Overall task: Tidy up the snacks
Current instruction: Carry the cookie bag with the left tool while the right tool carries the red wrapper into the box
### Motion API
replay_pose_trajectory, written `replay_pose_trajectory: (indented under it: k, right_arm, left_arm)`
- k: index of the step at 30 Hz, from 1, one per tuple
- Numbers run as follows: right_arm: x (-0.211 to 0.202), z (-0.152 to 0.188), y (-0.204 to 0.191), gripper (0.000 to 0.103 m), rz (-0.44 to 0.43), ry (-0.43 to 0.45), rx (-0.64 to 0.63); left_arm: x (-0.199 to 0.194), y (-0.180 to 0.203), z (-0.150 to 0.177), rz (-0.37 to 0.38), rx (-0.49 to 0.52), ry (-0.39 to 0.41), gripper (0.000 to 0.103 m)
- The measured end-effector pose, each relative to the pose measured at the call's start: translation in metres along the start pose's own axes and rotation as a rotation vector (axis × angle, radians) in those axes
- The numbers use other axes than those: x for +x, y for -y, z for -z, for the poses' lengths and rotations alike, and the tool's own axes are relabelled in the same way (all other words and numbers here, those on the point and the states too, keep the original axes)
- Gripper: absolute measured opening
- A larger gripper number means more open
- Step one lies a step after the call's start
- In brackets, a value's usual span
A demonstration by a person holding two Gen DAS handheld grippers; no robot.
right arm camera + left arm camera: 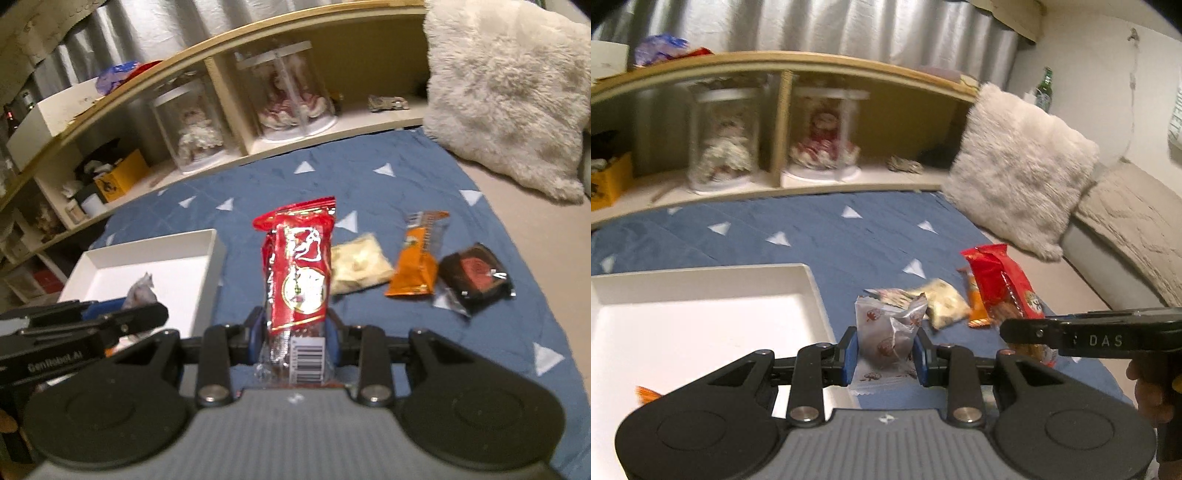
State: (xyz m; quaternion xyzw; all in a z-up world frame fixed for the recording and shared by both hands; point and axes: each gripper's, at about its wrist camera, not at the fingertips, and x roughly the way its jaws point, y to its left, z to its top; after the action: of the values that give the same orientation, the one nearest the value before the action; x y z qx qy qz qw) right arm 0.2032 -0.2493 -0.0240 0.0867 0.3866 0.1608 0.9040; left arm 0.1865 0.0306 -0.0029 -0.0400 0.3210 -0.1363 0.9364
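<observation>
The left gripper (885, 349) is clamping a translucent grey snack pouch (886, 334) between its blue pads, just to the right of the white tray (701, 280), which is sitting on the blue blanket (831, 236). The right gripper (293, 339) is gripping a red snack packet (297, 273) by its barcode end, so the packet is standing up out of the jaws, also to the right of the tray. Further right of the tray, three more snacks are lying on the blanket: a pale packet (356, 266), then an orange packet (415, 264), then a dark packet (476, 277) furthest from it. A fluffy white pillow (506, 96) is leaning well beyond the tray's right side, and the wooden shelf (295, 40) is running behind the tray
</observation>
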Motion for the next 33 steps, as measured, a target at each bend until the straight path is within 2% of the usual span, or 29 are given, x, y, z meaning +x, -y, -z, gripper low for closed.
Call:
replay_pose_trajectory:
  k: [8,17,22,25,33]
  right_arm:
    - [0.015,-0.022,-0.041,0.039,-0.056,-0.011,-0.013]
    - [0.051,-0.036,-0.095,0.039,-0.122,-0.079,-0.009]
    - [0.068,-0.034,-0.118,0.039,-0.153,-0.097,-0.018]
    - [0.083,-0.031,-0.127,0.039,-0.157,-0.111,-0.016]
    - [0.130,-0.031,-0.143,0.039,-0.136,-0.171,0.032]
  left_arm:
    - [-0.038,-0.043,-0.016,-0.106,-0.052,0.025,0.033]
    - [-0.075,-0.095,-0.012,-0.230,-0.100,-0.013,0.033]
    - [-0.082,-0.133,0.014,-0.308,-0.161,-0.079,0.033]
    - [-0.076,-0.156,0.032,-0.342,-0.207,-0.150,0.033]
    - [-0.055,-0.187,0.056,-0.335,-0.252,-0.260,0.033]
